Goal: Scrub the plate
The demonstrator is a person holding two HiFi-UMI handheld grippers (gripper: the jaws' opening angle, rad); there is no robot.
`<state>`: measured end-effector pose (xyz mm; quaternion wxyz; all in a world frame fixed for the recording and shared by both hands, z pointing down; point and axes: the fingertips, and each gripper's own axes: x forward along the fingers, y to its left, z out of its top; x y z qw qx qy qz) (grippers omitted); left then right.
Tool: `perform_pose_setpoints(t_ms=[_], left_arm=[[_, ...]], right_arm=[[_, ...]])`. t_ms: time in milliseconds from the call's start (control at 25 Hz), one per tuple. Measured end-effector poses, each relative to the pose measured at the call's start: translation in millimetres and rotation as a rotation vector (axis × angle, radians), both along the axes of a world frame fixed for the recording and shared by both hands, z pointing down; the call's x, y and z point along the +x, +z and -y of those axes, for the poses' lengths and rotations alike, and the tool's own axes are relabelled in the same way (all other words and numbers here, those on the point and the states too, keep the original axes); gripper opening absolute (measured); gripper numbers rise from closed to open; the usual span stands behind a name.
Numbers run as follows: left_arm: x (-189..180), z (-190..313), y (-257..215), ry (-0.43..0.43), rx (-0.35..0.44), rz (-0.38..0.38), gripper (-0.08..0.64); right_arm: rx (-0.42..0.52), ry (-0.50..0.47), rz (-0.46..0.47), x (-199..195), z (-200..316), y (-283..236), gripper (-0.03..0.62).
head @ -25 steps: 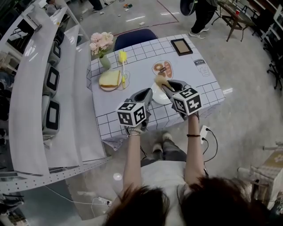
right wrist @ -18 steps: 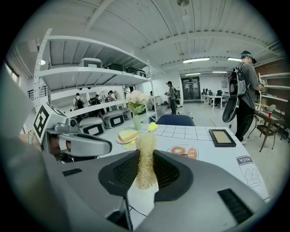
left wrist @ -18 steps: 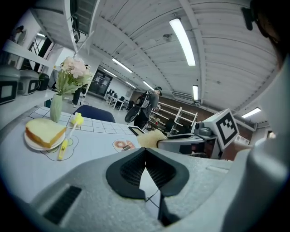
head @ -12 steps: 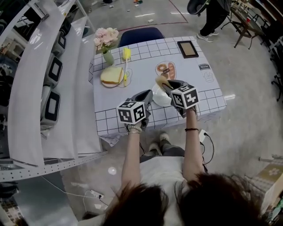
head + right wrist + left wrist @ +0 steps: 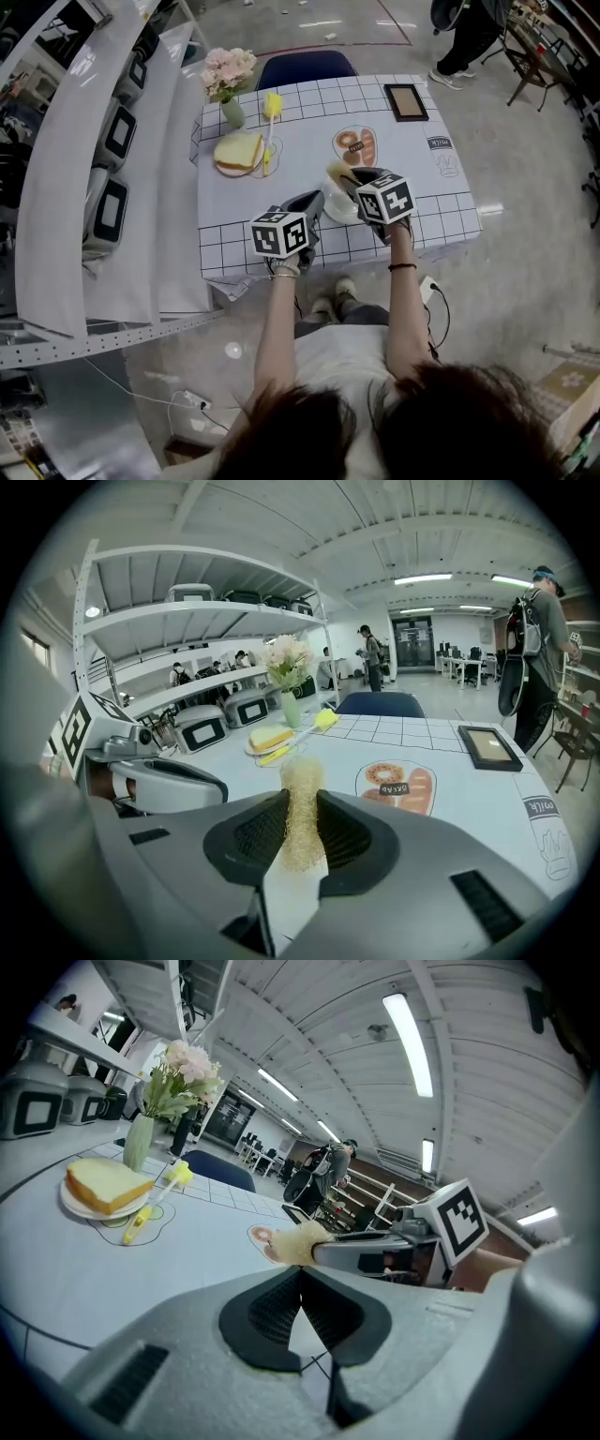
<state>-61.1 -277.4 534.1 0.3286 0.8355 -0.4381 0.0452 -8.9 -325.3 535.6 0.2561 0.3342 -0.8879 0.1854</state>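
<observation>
Yellow scrubber stayed pinched in your right gripper over the plate. Your left gripper stayed closed beside it, so scrubbing hardly moved.

The right gripper, clamped on the scrubbing sponge, edged toward 11 o'clock over the plate. The standing person in the background drifted toward 1 o'clock.

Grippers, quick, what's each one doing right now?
Left gripper: closed, nothing visible between its jaws.
Right gripper: closed on the sponge.
</observation>
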Motion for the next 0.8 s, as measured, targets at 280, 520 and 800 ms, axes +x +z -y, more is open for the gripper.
perform_pose_setpoints(t_ms=[280, 520, 800], left_arm=[[2.3, -1.6, 15.4, -0.025, -0.042, -0.003, 0.011], [2.3, -2.8, 25.2, -0.055, -0.06, -0.008, 0.011], [-1.9, -6.8, 32.9, -0.083, -0.075, -0.016, 0.011]], right_arm=[[-0.033, -0.034, -0.021, -3.6, -2.0, 19.2, 0.08], [-0.046, -0.086, -0.045, -12.4, -1.5, 30.5, 0.08], [-0.07, -0.114, -0.089, -15.3, 0.8, 47.0, 0.08]])
